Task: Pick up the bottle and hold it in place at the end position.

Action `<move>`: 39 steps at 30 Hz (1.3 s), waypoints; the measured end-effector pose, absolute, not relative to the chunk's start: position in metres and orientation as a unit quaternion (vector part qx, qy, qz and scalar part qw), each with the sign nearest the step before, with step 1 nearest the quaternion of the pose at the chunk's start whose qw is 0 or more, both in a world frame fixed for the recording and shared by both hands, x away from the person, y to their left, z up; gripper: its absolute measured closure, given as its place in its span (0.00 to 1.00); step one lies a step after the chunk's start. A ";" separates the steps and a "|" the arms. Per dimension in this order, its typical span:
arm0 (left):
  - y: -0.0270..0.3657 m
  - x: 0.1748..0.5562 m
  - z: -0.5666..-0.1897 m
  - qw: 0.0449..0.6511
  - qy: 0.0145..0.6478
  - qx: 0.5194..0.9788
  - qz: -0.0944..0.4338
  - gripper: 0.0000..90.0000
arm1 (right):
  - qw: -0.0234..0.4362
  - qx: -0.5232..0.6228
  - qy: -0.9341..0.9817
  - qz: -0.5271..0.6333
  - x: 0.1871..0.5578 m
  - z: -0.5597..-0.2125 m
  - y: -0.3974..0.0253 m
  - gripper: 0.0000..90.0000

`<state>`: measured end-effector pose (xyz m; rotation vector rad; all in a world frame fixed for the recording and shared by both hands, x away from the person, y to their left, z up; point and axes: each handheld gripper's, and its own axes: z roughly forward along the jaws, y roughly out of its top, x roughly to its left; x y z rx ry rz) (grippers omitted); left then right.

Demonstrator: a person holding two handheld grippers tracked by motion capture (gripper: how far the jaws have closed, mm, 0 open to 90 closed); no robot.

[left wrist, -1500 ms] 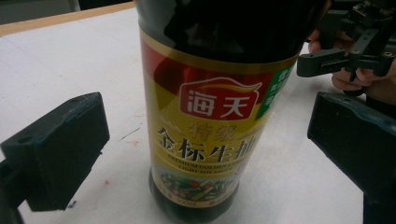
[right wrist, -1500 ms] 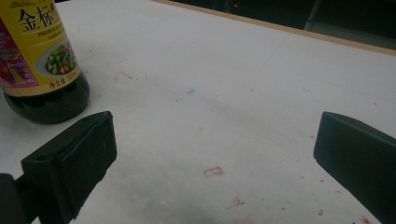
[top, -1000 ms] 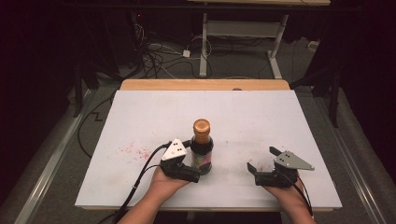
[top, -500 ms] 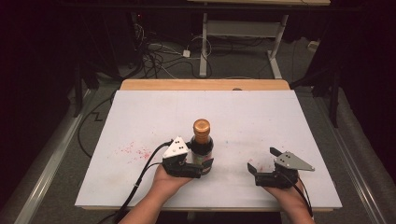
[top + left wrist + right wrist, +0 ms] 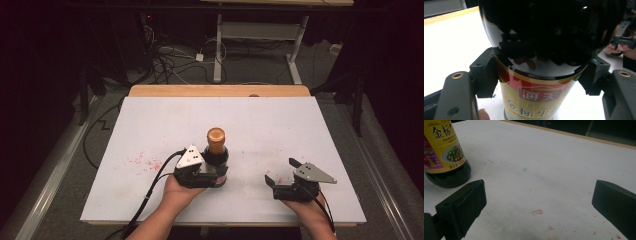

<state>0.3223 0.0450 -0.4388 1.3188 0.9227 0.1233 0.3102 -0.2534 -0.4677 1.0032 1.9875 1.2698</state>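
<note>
Already the dark sauce bottle, standing upright on the white table near its front edge, is clamped by the left gripper, whose jaws are seen in the left gripper view pressed against both sides of the bottle at the top of its yellow label. The right gripper is held well apart to the right, jaws spread wide and empty above the table. The grasp is judged done, while the copper cap is untouched, so any lifting, moving or opening is still left.
</note>
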 end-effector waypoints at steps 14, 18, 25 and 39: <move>0.044 0.321 -0.438 0.687 0.409 0.597 0.069 0.32 | 0.282 0.379 0.742 0.475 0.311 -0.469 -0.256 0.00; 0.043 0.321 -0.437 0.689 0.411 0.593 0.068 0.33 | 0.283 0.380 0.739 0.478 0.310 -0.467 -0.257 0.00; 0.047 0.325 -0.432 0.695 0.417 0.582 0.068 0.33 | 0.283 0.381 0.738 0.479 0.310 -0.467 -0.258 0.00; 0.050 0.362 -0.415 0.689 0.427 0.577 0.098 0.32 | 0.283 0.379 0.738 0.482 0.309 -0.466 -0.258 0.00</move>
